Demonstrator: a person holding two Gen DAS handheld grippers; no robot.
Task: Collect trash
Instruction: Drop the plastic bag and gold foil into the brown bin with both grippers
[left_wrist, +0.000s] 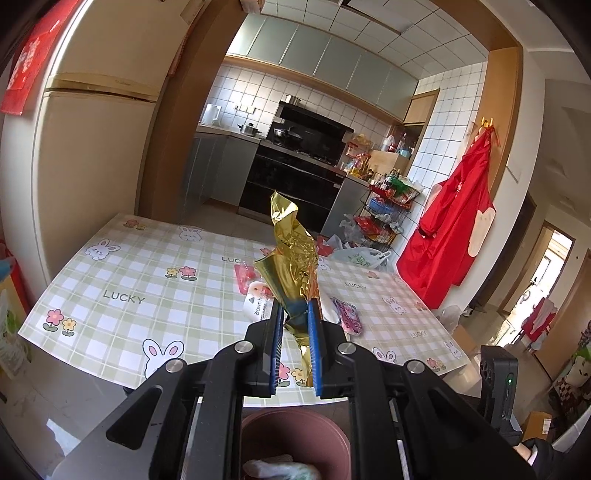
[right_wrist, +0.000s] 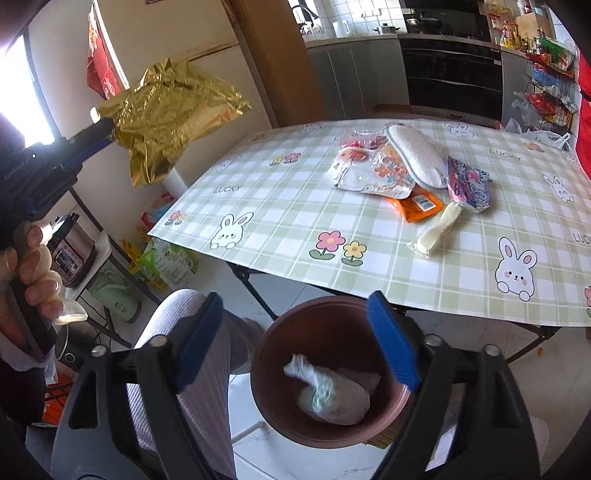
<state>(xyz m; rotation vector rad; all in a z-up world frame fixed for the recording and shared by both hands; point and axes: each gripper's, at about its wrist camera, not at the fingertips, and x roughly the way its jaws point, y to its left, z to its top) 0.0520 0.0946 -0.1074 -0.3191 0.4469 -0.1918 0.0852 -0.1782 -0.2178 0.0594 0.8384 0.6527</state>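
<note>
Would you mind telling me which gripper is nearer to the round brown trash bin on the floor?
Right. The right gripper hangs open just above the round brown trash bin; the left gripper is higher, off to its side, clamping a crumpled gold foil wrapper.

One gold foil wrapper, one brown bin, one white sponge, two tools

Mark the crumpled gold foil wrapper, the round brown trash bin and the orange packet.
crumpled gold foil wrapper (left_wrist: 295, 254), left wrist view, its creased middle.
round brown trash bin (right_wrist: 275, 406), right wrist view, its inner left wall.
orange packet (right_wrist: 419, 205), right wrist view, its exposed corner.
</note>
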